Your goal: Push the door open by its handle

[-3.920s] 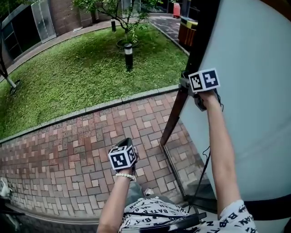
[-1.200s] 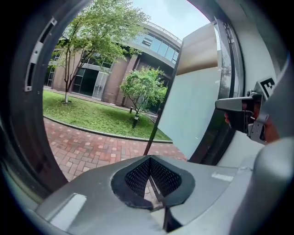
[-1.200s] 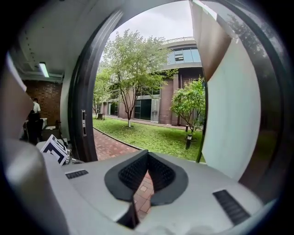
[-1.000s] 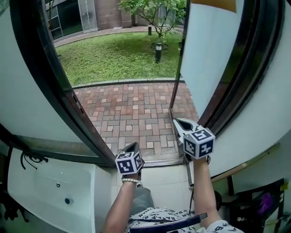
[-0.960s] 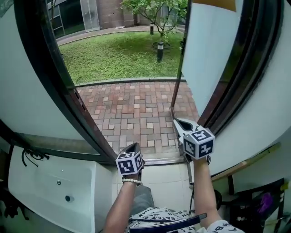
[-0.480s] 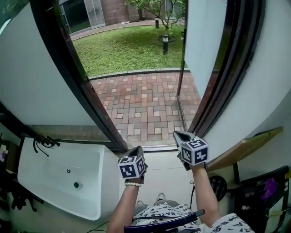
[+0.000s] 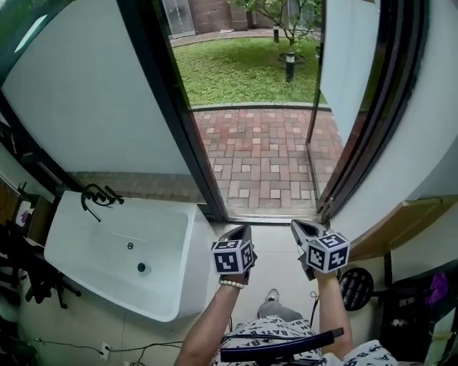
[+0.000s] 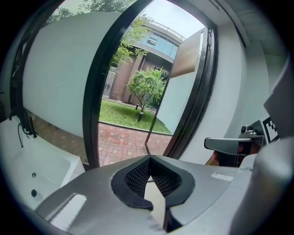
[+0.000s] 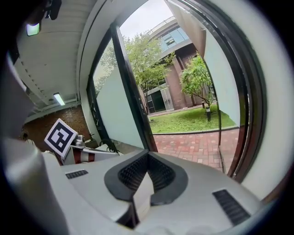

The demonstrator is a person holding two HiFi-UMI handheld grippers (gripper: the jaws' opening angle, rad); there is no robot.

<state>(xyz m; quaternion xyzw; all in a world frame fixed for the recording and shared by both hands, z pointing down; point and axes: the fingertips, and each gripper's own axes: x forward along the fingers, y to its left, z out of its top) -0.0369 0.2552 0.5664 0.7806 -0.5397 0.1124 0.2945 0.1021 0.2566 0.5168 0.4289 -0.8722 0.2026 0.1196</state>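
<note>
Indoors, both tongs hang low and level in front of the person, just short of the threshold and well apart from the door. The left tongs (image 7: 242,233) are pressed together with nothing between them, as the left gripper view (image 8: 149,160) shows. The right tongs (image 7: 300,230) sit just beside them, likewise pressed together and holding nothing (image 9: 147,156). Neither touches anything.

The door (image 7: 351,57) stands swung outward at the right side of the opening, its pale panel out over the brick paving (image 7: 265,157); its handle is too small to make out. A dark frame (image 7: 179,107) runs up the left side of the opening. Beyond the paving lie a lawn (image 7: 243,71), a short lamp (image 7: 290,68) and a tree (image 7: 286,11). Inside, left of the left tongs, a white basin (image 7: 107,243) sits against the wall, with pale floor (image 7: 275,261) under the tongs.
</note>
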